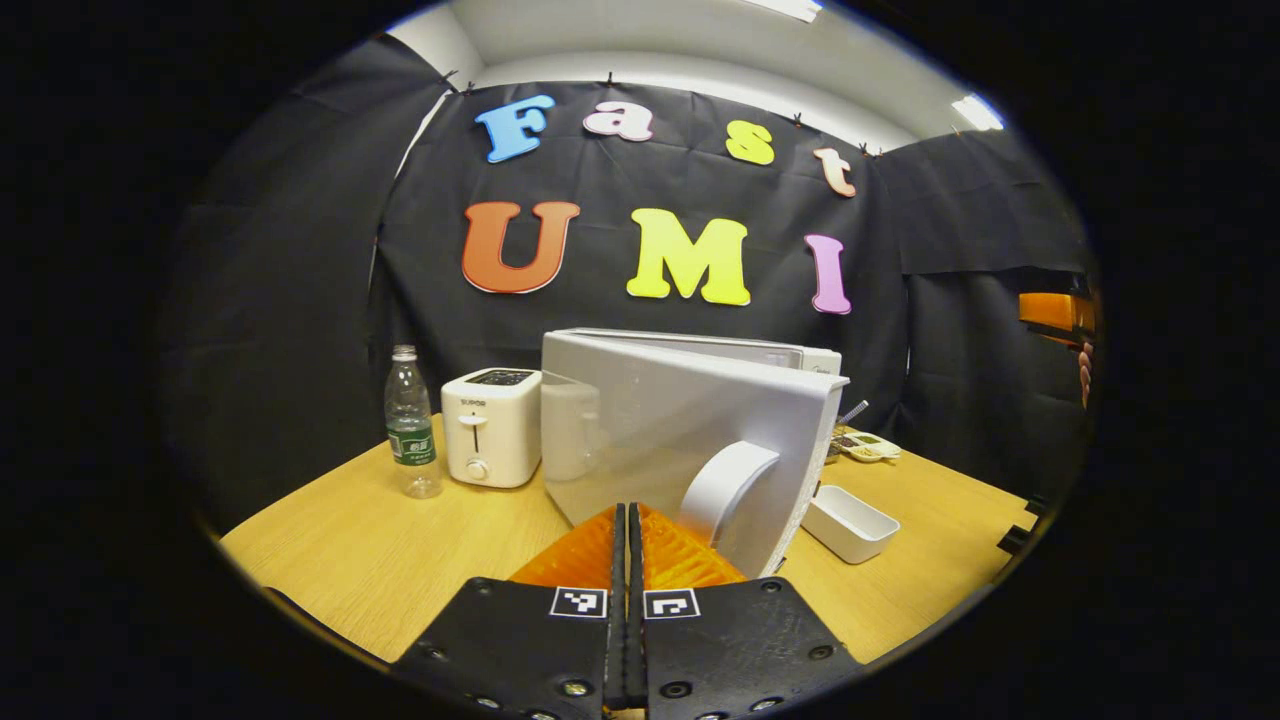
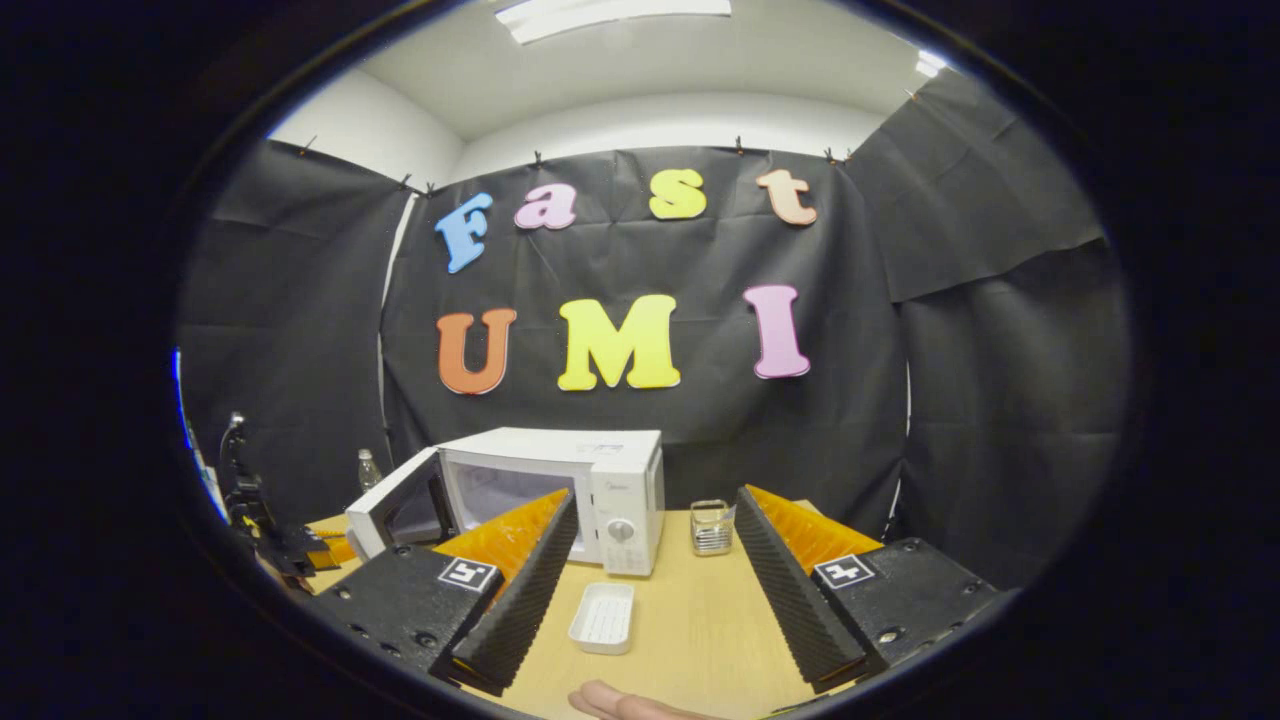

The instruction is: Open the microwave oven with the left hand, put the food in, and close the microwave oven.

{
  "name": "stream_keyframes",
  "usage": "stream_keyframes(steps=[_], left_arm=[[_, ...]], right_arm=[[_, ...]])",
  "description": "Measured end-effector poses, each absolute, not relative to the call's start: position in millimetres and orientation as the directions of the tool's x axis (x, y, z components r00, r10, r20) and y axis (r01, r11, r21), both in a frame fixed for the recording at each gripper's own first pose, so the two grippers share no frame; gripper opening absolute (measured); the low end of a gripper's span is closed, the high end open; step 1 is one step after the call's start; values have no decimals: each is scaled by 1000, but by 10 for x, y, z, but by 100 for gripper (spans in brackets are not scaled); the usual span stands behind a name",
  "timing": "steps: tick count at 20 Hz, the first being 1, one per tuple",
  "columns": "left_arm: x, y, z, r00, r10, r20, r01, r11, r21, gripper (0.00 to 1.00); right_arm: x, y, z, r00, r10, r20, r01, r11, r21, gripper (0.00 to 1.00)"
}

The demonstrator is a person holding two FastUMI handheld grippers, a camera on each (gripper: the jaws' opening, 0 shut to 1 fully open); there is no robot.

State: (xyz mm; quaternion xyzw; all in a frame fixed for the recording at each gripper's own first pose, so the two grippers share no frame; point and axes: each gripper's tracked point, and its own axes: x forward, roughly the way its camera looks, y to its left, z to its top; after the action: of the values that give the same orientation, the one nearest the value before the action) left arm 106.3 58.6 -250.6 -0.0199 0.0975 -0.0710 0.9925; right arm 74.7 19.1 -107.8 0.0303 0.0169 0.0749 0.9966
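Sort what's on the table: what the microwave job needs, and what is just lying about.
Belongs to the job:
- microwave oven, its door swung partly open
- door handle
- white dish on the table in front of the oven
- left gripper, shut
- right gripper, open

Just lying about:
- toaster
- water bottle
- small glass jar

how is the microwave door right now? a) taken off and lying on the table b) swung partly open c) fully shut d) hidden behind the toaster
b: in the right gripper view the microwave door stands angled out from the microwave, and in the left gripper view the shut left gripper sits right by the door's handle.
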Motion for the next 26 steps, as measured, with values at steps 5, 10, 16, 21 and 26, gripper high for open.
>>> stream_keyframes(steps=[5,10,16,21,26], left_arm=[[1387,144,-2455,968,-208,-143,209,978,-10,0],[1707,-215,-2463,955,-269,-125,272,962,5,0],[2047,-469,-2590,940,-300,-164,305,952,5,0],[2316,-635,-2619,935,-310,-173,313,950,-9,0],[2603,-772,-2650,934,-302,-190,307,952,-7,0]], right_arm=[[790,-21,-1086,990,139,-29,-136,988,69,100],[824,-184,-1103,992,122,-23,-119,989,91,89],[901,-273,-1174,993,118,-24,-115,987,108,100],[971,-279,-1179,991,134,-9,-132,985,107,100],[1070,-361,-1252,989,147,-5,-146,983,112,89]])
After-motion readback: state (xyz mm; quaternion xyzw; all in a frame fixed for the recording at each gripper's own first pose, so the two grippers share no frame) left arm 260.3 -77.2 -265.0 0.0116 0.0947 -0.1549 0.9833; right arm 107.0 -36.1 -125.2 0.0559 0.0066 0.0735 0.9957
